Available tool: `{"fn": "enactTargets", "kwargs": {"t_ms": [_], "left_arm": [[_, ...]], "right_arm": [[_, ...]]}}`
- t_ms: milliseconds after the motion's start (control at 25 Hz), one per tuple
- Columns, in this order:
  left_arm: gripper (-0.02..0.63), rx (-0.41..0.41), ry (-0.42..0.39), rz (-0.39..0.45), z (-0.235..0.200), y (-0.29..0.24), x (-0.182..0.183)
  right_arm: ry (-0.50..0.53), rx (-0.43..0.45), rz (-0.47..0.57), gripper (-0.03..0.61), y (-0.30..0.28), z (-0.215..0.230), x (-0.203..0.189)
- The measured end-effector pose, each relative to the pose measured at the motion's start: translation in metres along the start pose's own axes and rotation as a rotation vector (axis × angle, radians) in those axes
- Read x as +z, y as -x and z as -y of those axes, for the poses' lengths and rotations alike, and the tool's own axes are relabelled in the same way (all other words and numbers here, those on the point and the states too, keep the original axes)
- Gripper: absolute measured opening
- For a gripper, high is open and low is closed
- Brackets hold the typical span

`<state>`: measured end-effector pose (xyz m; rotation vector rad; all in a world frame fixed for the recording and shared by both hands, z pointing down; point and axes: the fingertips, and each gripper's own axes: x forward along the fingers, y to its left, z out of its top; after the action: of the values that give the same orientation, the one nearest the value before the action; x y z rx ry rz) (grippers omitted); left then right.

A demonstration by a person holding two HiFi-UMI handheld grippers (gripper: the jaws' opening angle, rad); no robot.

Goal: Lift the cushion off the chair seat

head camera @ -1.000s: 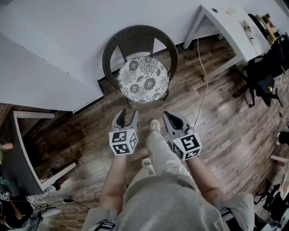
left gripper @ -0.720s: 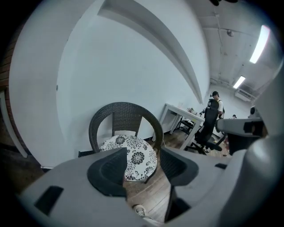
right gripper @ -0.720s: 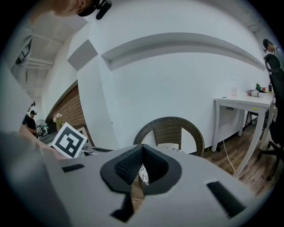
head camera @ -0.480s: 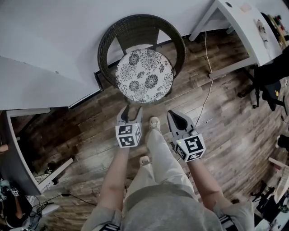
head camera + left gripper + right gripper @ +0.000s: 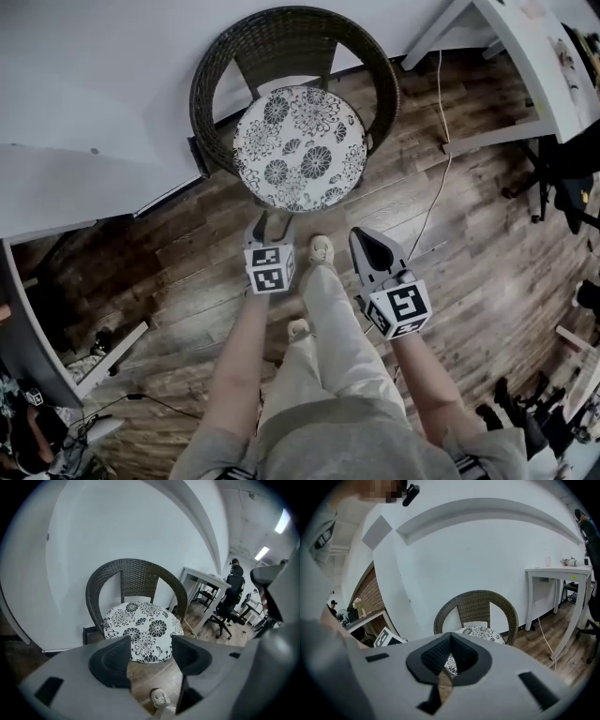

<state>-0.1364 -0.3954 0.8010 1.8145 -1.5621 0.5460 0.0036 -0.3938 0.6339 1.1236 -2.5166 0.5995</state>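
Observation:
A round white cushion point(image 5: 298, 147) with black flower print lies on the seat of a dark wicker chair point(image 5: 214, 70) against the white wall. My left gripper point(image 5: 270, 223) hangs just short of the cushion's near edge, above the wood floor. Its jaws are opening and nothing is between them. In the left gripper view the cushion point(image 5: 140, 626) shows past the spread jaws of the left gripper point(image 5: 150, 652). My right gripper point(image 5: 367, 242) is lower right of the chair, farther from it, jaws together and empty. The right gripper view shows the cushion point(image 5: 482, 632) beyond the right gripper point(image 5: 450, 641).
A white desk point(image 5: 530, 56) stands at the right with a cable point(image 5: 433, 187) trailing over the floor. A black office chair point(image 5: 574, 159) is at the far right. The person's shoe point(image 5: 322, 251) is between the grippers. A shelf frame point(image 5: 28, 319) is at the left.
Both grippers have come down and closer to the chair. The left jaws have spread wider. The chair now fills more of the head view.

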Motion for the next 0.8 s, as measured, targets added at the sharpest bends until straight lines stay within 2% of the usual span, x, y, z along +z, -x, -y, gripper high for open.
{"fn": "enactTargets", "kwargs": {"t_ms": [480, 800], "left_arm": [[0.259, 0.045, -0.159, -0.135, -0.03, -0.079, -0.053], [0.264, 0.045, -0.193, -0.203, -0.04, -0.11, -0.077]], "right_arm": [[-0.046, 0.0, -0.059, 0.0, -0.033, 0.024, -0.04], [-0.067, 0.021, -0.094, 0.0, -0.052, 0.027, -0.062]]}}
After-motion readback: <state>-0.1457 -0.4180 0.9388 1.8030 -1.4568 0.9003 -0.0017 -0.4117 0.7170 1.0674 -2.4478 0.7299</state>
